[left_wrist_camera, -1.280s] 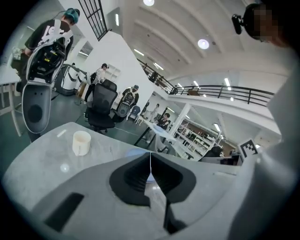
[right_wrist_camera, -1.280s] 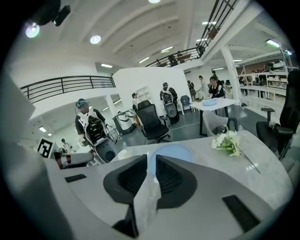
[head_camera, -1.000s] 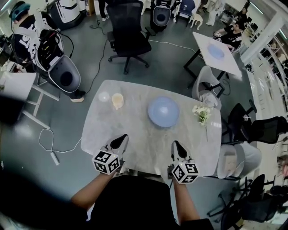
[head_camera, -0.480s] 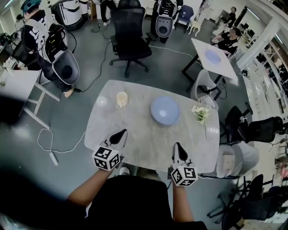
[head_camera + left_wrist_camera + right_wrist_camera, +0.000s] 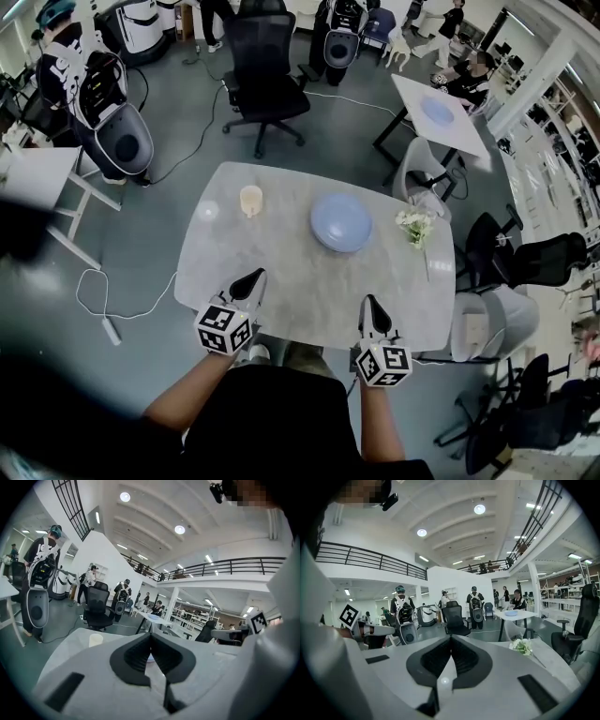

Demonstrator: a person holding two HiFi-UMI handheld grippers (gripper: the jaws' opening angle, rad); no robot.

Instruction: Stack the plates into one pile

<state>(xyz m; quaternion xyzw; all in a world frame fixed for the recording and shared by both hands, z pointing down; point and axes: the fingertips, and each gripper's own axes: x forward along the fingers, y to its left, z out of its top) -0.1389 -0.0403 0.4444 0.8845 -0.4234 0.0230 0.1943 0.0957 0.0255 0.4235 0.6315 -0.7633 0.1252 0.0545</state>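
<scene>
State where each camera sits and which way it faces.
Head view: on the person's head, looking down at the marble table and blue plate; both forearms, left hand-held gripper and right hand-held gripper show.
Left gripper view: on that gripper, facing across the table towards the cup; shut jaws show.
Right gripper view: likewise, flowers at right; shut jaws show.
Shared: the black office chair.

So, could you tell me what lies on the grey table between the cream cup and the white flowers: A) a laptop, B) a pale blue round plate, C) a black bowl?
B: the pale blue round plate sits between the cream cup and white flowers.
</scene>
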